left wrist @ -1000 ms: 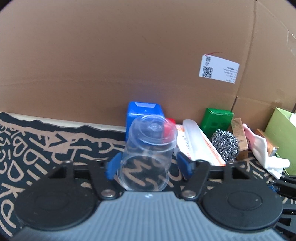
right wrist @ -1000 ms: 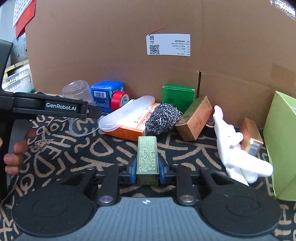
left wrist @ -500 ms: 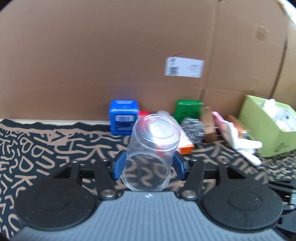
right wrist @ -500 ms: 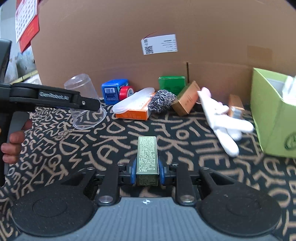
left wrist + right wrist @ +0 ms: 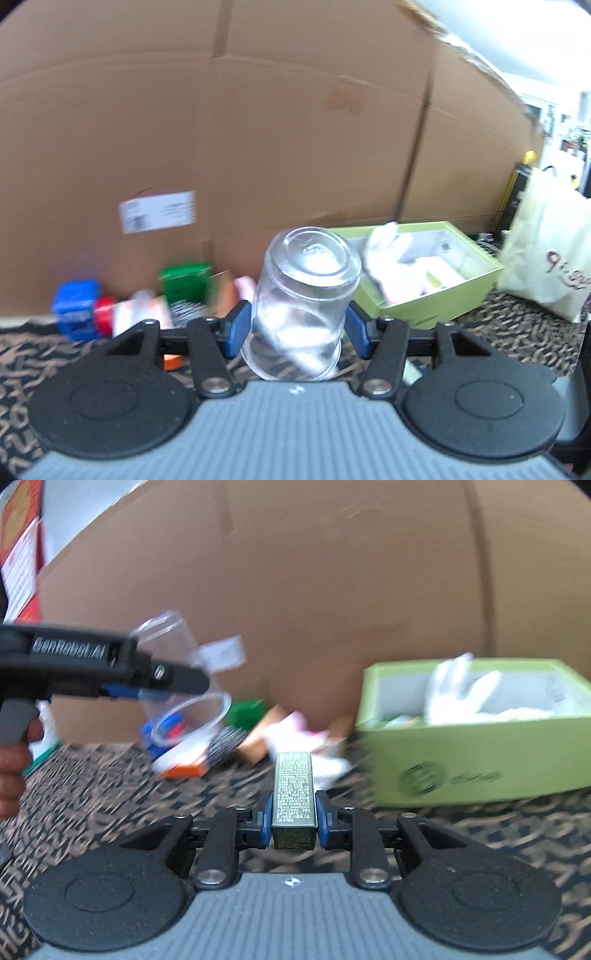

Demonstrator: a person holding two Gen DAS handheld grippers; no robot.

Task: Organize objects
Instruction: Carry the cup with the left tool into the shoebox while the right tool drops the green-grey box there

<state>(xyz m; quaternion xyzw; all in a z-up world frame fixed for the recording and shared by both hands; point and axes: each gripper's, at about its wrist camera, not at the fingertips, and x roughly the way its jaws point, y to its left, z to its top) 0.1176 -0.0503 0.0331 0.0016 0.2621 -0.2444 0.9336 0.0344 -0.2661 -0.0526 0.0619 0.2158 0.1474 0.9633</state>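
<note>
A clear cup (image 5: 303, 306) is gripped upside down by the left hand-held gripper (image 5: 299, 328). A small green-gold box (image 5: 294, 794) is pinched in the right hand-held gripper (image 5: 294, 821). The green bin (image 5: 476, 734) is seen ahead. Both should be lowered gently inside.

Light: bright, even indoor light, with soft, faint shadows.
Glare: highlights on the clear plastic cup (image 5: 306, 302).
Blur: motion smear across the background clutter and cardboard wall (image 5: 332, 590); near gripper bodies sharp.
Edges: fisheye bending, dark corner vignette.
</note>
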